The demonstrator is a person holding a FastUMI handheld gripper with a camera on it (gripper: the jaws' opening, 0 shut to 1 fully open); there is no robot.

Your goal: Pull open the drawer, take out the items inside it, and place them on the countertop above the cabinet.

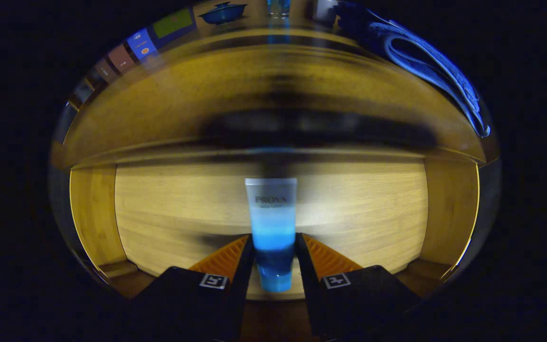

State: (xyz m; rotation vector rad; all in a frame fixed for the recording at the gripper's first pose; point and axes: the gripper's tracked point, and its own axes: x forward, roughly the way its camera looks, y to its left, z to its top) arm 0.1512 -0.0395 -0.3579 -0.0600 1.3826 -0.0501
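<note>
My gripper (273, 247) is shut on a blue and frosted tube (272, 213), whose cap end sits between the fingers and whose flat end points away from me. The tube hangs above the wooden floor of the open drawer (359, 213). The drawer's side walls stand to the left and right of the fingers. Beyond the tube rises the cabinet front, blurred, with a dark handle-like band (316, 128) across it. Above that runs the countertop (254, 23).
On the countertop stand a blue lidded pot (222, 13) and a glass (278, 7). A blue strap or cloth (425, 61) hangs over the right side. Coloured cards (143, 45) lie at the far left.
</note>
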